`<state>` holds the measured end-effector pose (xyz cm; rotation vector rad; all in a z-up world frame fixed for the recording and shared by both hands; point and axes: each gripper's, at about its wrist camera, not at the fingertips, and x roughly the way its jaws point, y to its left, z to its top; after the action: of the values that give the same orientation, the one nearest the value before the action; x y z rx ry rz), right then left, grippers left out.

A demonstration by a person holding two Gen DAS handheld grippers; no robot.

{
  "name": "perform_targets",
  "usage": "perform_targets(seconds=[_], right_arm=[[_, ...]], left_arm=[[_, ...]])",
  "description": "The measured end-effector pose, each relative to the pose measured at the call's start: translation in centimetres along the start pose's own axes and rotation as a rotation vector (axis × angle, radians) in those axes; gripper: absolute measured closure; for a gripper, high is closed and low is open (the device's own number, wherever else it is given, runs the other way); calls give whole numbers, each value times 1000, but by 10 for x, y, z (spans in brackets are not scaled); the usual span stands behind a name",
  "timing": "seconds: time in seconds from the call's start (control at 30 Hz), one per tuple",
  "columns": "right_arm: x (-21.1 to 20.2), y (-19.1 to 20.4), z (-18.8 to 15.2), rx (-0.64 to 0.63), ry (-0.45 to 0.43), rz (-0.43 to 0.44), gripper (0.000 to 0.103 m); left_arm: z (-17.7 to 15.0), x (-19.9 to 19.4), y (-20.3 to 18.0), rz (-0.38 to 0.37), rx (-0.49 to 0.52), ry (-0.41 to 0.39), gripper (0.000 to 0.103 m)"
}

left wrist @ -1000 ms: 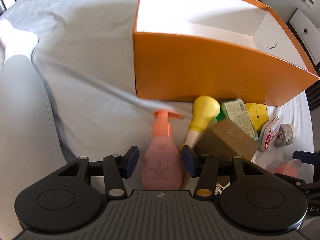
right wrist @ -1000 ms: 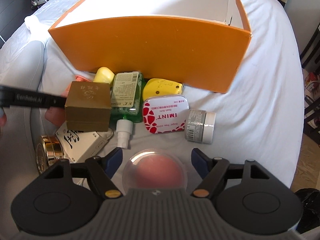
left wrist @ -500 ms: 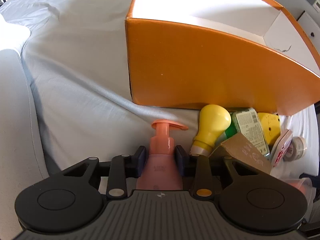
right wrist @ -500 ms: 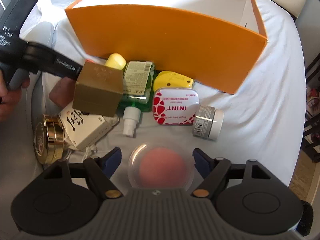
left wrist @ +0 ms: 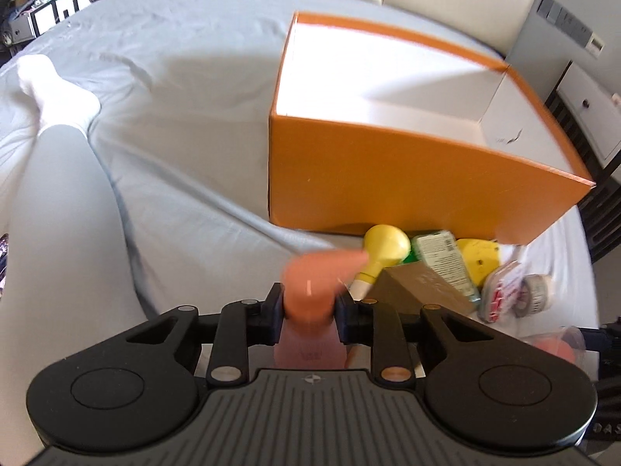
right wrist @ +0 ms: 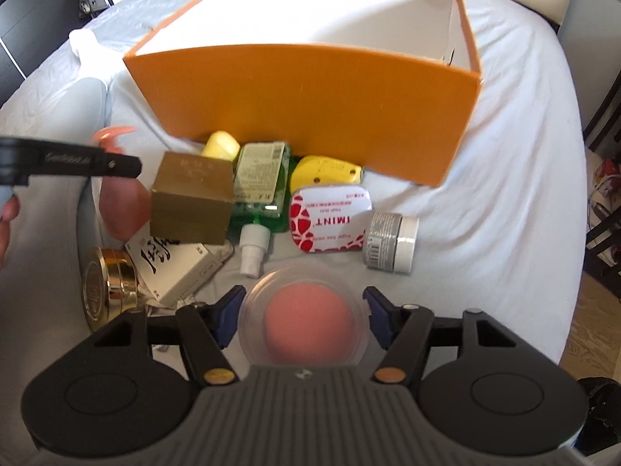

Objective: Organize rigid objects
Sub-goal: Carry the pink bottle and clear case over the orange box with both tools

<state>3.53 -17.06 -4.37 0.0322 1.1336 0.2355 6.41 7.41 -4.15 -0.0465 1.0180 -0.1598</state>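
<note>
— Bed sheets (left wrist: 186, 147) under everything. From the left view?
— Left gripper (left wrist: 306, 310) is clamped on the pink pump bottle (left wrist: 310, 291), near the orange box (left wrist: 407, 182). Best lift it clear over the wall before lowering.
— Right view?
— Right gripper (right wrist: 304, 316) spread wide around the clear-lidded pink puff (right wrist: 304, 318), not squeezing. Centre it first.

The left hand-held gripper (left wrist: 306, 312), open around the pink bottle (left wrist: 310, 303) a second ago, is now clamped on it and has lifted it off the bed (left wrist: 174, 147), above the items lying before the orange box (left wrist: 407, 178). The box now appears farther from that gripper.
</note>
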Motion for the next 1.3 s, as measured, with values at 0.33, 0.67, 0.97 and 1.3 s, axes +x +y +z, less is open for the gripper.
perform_targets(seconds=[0.33,0.67,0.97,1.3], right_arm=[[-42,-5,20,17,-110,46,38],[-94,1,99,-84,-244,77,38],[-47,2,183,-90,-234,62,38],[49,-20,198,0,5,49,38]], left_arm=[[26,-67,-29,-64,69,-259,75],[73,-79,-44,-114,81,-442,75],[93,-24,-60,-83,138,-428,75],[92,42,-58,8,148,-174,75]])
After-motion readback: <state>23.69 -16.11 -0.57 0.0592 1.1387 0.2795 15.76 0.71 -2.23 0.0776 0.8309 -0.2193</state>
